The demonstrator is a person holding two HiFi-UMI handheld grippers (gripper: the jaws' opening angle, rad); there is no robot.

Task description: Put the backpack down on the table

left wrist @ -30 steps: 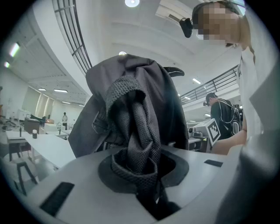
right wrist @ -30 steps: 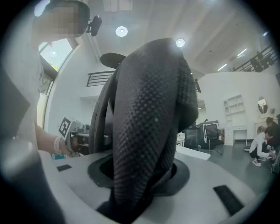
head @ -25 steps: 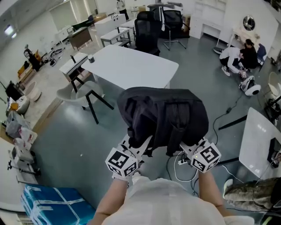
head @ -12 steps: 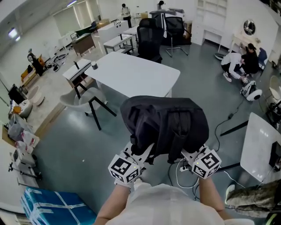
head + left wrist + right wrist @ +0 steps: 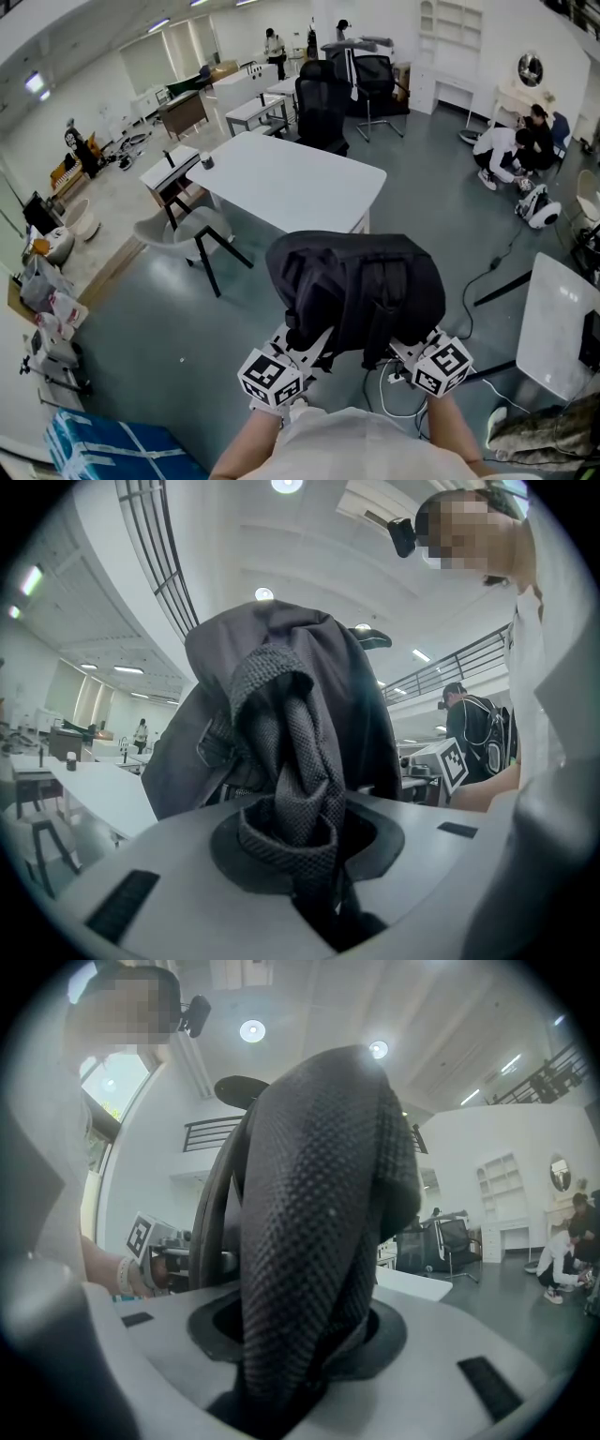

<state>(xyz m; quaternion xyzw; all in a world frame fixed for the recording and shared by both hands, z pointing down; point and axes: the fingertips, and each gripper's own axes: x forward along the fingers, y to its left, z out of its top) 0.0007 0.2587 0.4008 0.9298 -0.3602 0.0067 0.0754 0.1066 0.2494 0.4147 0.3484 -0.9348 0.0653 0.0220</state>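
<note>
The backpack has a shell of black woven cloth, matt and slightly creased. The strap at the left gripper is coarse open-weave mesh, rough and dull. The wider strap at the right gripper is padded mesh with a fine dotted texture. Both gripper bodies are smooth, matt, light grey plastic with black matt insets. The table has a smooth white top with a low sheen. The floor is smooth, grey and faintly glossy.
</note>
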